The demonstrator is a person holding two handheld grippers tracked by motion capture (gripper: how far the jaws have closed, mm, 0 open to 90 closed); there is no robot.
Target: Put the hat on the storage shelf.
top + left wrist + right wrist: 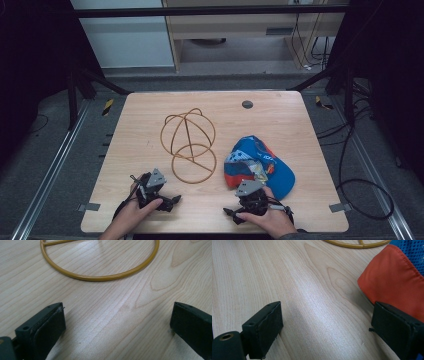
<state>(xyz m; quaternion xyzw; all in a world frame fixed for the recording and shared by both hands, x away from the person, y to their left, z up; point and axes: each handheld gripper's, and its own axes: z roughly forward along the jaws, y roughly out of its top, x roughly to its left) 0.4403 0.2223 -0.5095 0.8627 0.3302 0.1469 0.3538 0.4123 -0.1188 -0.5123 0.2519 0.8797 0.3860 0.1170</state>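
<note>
A golden wire frame, a dome of hoops on a round base ring, lies in the middle of the wooden table. To its right lies a blue and orange cap. My left gripper rests low at the front left, open over bare wood, with the base ring a short way ahead of it. At the front right, my right gripper is open too, just in front of the cap. The cap's orange cloth lies beside its right-hand jaw, and nothing sits between the jaws.
A small dark round disc sits in the table's far edge area. Bits of grey tape mark the front corners. Cables lie on the floor at the right, and dark frame bars stand around the table.
</note>
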